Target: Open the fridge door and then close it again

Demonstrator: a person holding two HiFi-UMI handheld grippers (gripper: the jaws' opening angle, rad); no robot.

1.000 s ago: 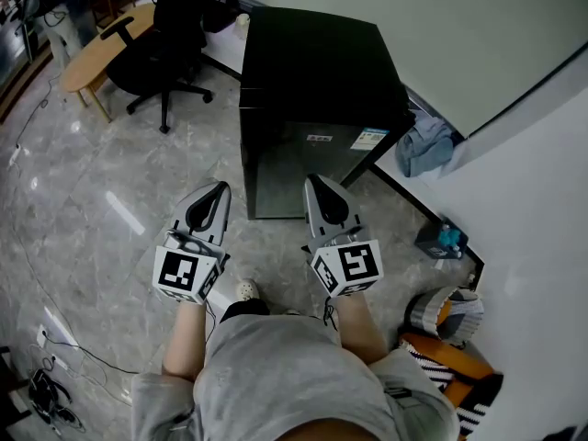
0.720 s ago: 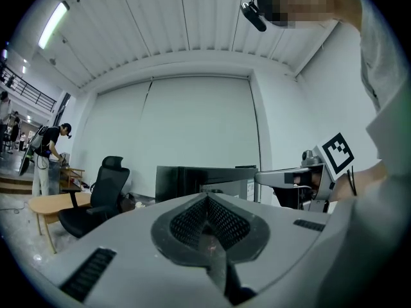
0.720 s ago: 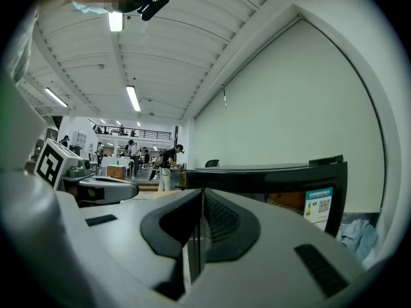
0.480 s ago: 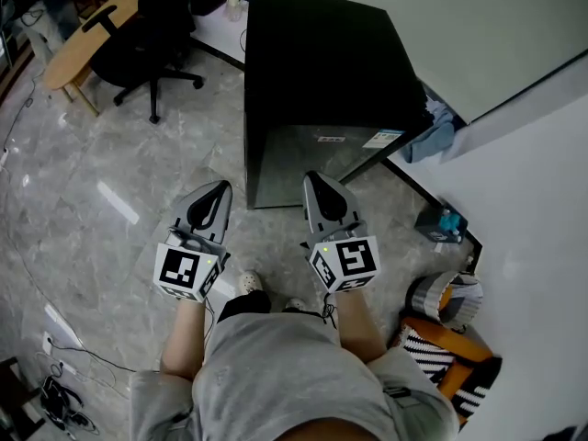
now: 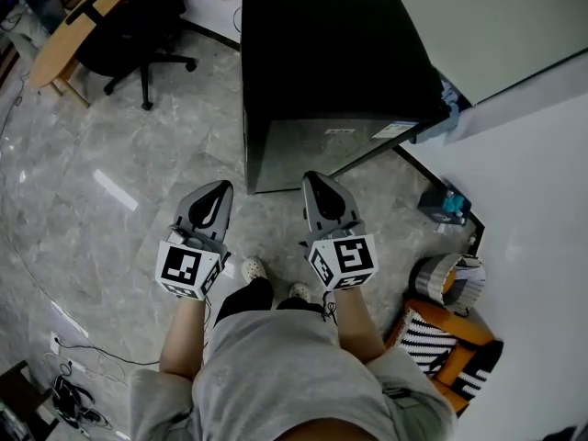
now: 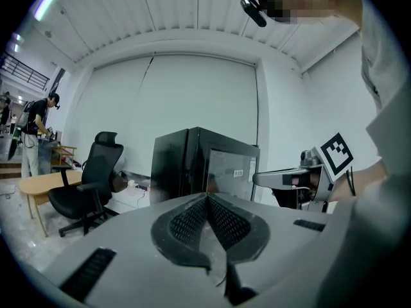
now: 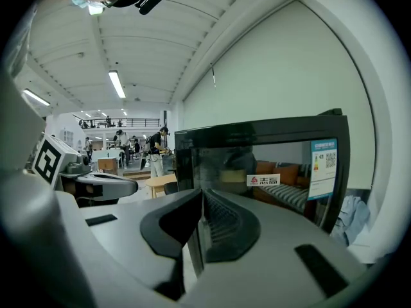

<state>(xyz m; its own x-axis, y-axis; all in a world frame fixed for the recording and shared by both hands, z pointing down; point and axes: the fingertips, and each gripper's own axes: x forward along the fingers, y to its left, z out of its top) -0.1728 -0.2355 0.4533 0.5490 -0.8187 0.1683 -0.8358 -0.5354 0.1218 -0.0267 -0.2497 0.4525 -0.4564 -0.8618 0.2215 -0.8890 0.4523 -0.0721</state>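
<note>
Left gripper (image 5: 217, 191) and right gripper (image 5: 318, 184), jaws pressed together on nothing, hang just short of the fridge (image 5: 322, 53), whose shut door (image 5: 312, 150) faces them. Closed like this, a tip would likely skid off the glossy door instead of catching its edge

Floor (image 5: 138, 182) was glossy grey marble-look tile with a light streak reflected on it. White walls (image 5: 524, 26) met in a corner at right. Black office chair (image 5: 138, 12) sat beside a wooden desk (image 5: 55, 39). Cables (image 5: 69, 395) lay loose on the floor. Ceiling strip lights (image 7: 117, 83) were on.
</note>
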